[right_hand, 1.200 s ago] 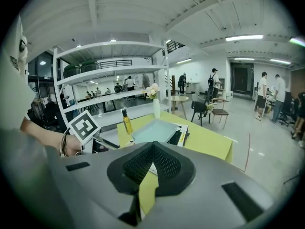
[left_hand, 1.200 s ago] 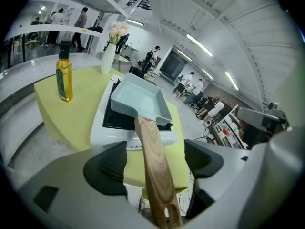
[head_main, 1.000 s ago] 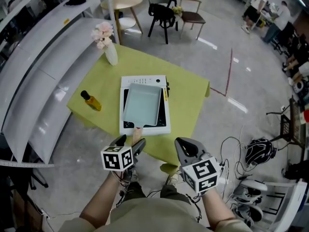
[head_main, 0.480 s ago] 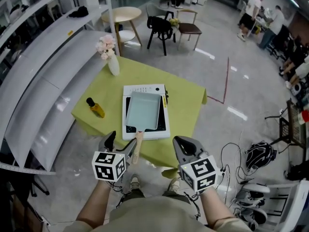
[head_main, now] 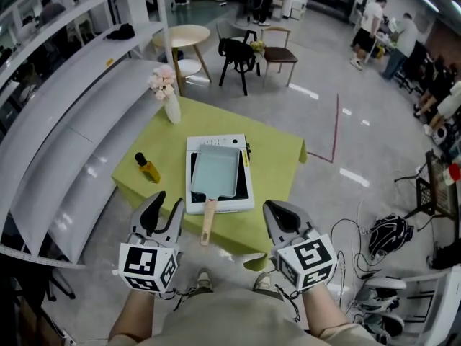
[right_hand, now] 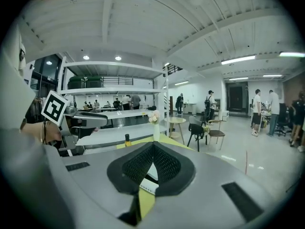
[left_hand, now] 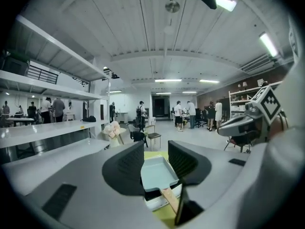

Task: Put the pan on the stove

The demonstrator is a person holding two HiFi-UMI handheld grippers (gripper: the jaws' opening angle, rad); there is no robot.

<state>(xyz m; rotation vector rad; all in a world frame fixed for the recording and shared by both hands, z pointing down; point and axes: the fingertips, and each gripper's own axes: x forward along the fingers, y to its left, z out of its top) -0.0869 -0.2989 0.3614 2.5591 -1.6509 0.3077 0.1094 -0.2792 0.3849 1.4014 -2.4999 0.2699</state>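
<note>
The pan (head_main: 216, 171) looks stiff and fairly light; we would take it by its wooden handle (head_main: 207, 223). On our left gripper (head_main: 166, 202) the fingers are closing on nothing. On the right gripper (head_main: 274, 211) they meet, empty.

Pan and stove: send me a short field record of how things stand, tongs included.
pan: pale blue, rectangular, resting on the stove; wooden handle overhangs the near edge
stove: white, on the green tablecloth
left tongs: jaws closing, nothing between them, off the pan
right tongs: jaws together, empty
also on table: oil bottle, flower vase
</note>
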